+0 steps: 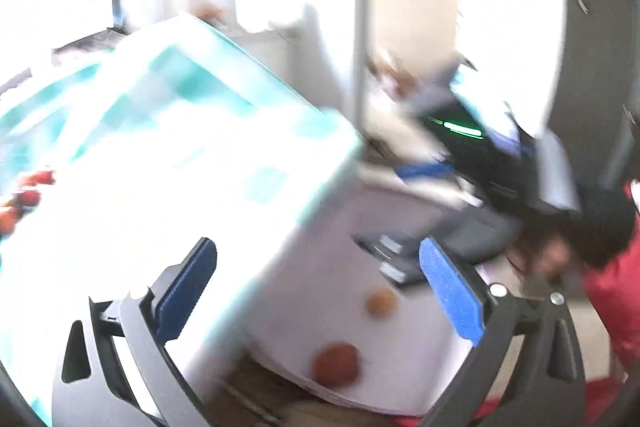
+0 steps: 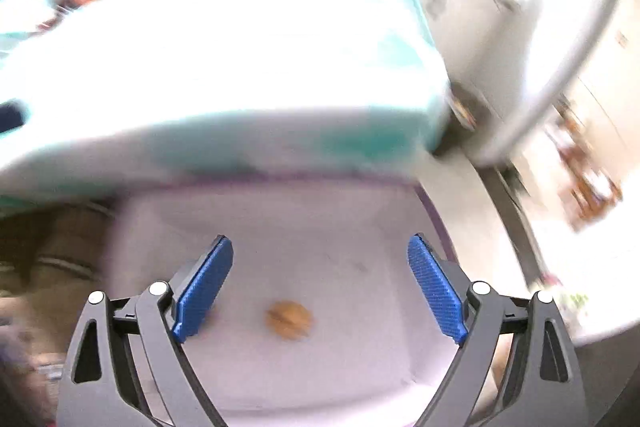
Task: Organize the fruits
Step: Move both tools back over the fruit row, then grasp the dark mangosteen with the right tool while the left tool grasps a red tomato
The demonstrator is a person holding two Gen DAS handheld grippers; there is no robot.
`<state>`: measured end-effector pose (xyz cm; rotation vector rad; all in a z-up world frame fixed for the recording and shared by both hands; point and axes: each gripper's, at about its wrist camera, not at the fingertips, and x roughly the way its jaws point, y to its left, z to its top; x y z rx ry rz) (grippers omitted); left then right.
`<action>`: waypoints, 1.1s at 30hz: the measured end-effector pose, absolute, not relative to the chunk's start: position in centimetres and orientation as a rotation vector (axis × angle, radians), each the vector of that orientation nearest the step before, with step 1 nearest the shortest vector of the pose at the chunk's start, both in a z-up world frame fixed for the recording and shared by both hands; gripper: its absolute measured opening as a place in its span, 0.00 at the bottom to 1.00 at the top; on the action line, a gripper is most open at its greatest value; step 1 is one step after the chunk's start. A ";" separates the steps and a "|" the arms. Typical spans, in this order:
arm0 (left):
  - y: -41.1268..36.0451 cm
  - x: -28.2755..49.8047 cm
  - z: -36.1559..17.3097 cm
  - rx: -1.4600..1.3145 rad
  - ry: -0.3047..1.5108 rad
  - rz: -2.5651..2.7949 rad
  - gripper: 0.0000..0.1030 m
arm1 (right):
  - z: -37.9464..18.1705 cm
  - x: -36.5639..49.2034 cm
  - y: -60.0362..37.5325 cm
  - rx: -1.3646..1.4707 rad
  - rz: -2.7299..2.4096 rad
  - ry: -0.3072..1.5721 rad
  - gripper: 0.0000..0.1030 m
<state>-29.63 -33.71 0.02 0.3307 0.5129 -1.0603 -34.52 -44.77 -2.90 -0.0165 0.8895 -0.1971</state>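
Left hand-held gripper (image 1: 318, 291) wide open, nothing held. Two fruits sit on a pale tray (image 1: 280, 307): tan fruit (image 1: 381, 302) between the pads, reddish fruit (image 1: 336, 364) at 6 o'clock. Right hand-held gripper (image 2: 320, 287) also wide, empty, above it. Frames blurred.

Two round fruits lie apart on the tray (image 1: 400, 379): the smaller fruit (image 1: 381, 301) farther in, the larger fruit (image 1: 336, 363) near the tray's front edge. Behind the tray stands the table (image 2: 240, 67), whose front edge borders the tray's far side.
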 end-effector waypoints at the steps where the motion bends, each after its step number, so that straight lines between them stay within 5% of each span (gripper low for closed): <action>1: -32.5 -28.3 0.8 0.307 0.505 -1.004 0.99 | -0.9 -33.8 -43.7 -0.030 -0.152 0.833 0.85; 7: -22.5 -18.3 3.8 0.299 0.499 -0.525 0.99 | 4.6 -26.6 -34.2 0.003 -0.030 0.700 0.85; 17: -0.3 -2.2 4.8 0.100 0.662 0.049 0.99 | 0.8 -8.9 -21.5 0.051 0.149 0.840 0.85; 29: 7.2 2.6 2.3 -0.092 0.764 0.095 0.98 | -0.2 4.8 -10.6 -0.033 0.234 0.915 0.84; 33: 7.6 3.0 2.0 -0.091 0.785 0.103 0.98 | -0.5 7.0 -8.7 -0.090 0.236 0.919 0.67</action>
